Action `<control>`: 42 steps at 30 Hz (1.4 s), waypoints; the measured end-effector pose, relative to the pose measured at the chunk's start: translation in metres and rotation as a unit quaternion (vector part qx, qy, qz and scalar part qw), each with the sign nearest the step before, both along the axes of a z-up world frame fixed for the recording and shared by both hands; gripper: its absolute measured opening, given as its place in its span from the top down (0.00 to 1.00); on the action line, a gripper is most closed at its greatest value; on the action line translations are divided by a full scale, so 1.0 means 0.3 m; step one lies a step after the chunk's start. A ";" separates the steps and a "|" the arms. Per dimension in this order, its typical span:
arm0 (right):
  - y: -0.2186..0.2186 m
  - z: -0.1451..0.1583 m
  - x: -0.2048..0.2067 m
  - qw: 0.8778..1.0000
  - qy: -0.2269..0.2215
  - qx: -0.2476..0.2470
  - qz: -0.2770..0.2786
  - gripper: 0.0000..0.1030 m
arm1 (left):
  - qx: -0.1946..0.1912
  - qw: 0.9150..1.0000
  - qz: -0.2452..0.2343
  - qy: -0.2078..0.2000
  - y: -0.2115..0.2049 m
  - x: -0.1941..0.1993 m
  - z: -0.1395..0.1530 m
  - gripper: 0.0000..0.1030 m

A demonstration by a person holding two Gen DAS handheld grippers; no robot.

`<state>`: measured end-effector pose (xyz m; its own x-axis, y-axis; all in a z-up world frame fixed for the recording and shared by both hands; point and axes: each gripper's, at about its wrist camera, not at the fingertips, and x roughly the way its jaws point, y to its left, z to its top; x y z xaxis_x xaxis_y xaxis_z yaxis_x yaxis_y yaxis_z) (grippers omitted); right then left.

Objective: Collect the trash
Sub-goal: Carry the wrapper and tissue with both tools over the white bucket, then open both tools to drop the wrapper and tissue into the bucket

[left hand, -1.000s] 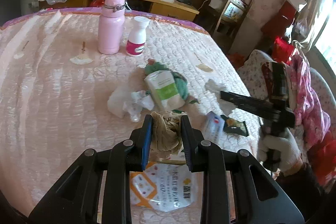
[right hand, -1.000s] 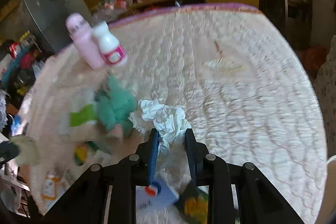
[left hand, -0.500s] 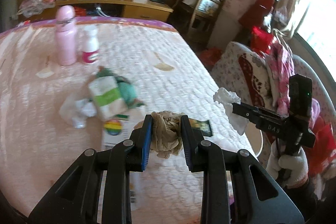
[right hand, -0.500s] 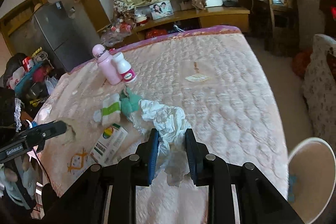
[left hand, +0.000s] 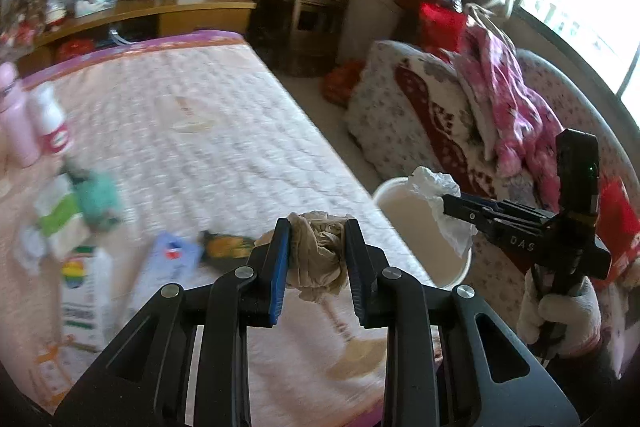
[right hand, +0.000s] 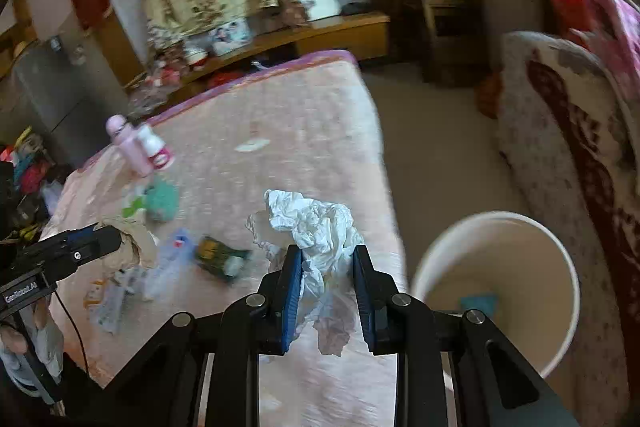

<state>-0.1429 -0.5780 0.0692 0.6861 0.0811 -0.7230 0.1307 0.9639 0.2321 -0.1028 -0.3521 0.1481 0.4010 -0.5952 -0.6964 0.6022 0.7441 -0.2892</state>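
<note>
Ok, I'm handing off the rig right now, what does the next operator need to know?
Left tongs: shut on a crumpled beige paper wad, above the bed edge.
Right tongs: shut on a crumpled white tissue, beside the white round bin.
Done: both pieces lifted.
Left: drop both in the bin, then fetch the wrappers and cartons lying on the pink quilted bed.
</note>
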 end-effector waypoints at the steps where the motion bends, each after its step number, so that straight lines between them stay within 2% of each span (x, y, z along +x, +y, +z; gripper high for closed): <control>1: -0.019 -0.004 -0.012 1.000 0.002 -0.001 -0.005 0.76 | 0.003 1.000 -0.005 -0.003 -0.033 -0.004 -0.003 0.76; 9: -0.192 -0.066 -0.090 0.999 0.017 0.001 -0.051 0.76 | 0.014 0.999 -0.051 0.004 -0.268 -0.023 -0.046 0.76; 14: -0.245 -0.106 -0.110 0.997 0.027 -0.001 -0.069 0.76 | 0.019 0.997 -0.072 0.009 -0.383 -0.042 -0.081 0.76; 28: -0.393 -0.202 -0.172 0.991 0.049 0.006 -0.121 0.76 | 0.007 0.994 -0.100 0.044 -0.580 -0.062 -0.192 0.76; 30: -0.411 -0.213 -0.179 0.990 0.052 0.008 -0.134 0.64 | 0.002 0.994 -0.102 0.050 -0.592 -0.057 -0.205 0.71; 31: -0.420 -0.215 -0.184 0.989 0.051 0.008 -0.142 0.52 | 0.002 0.993 -0.103 0.053 -0.597 -0.056 -0.209 0.67; 32: -0.427 -0.216 -0.188 0.988 0.049 0.009 -0.146 0.48 | 0.002 0.993 -0.104 0.056 -0.602 -0.054 -0.214 0.63; 42: -0.402 -0.233 -0.190 0.989 0.058 0.008 -0.135 0.48 | 0.009 0.993 -0.097 0.064 -0.574 -0.044 -0.241 0.57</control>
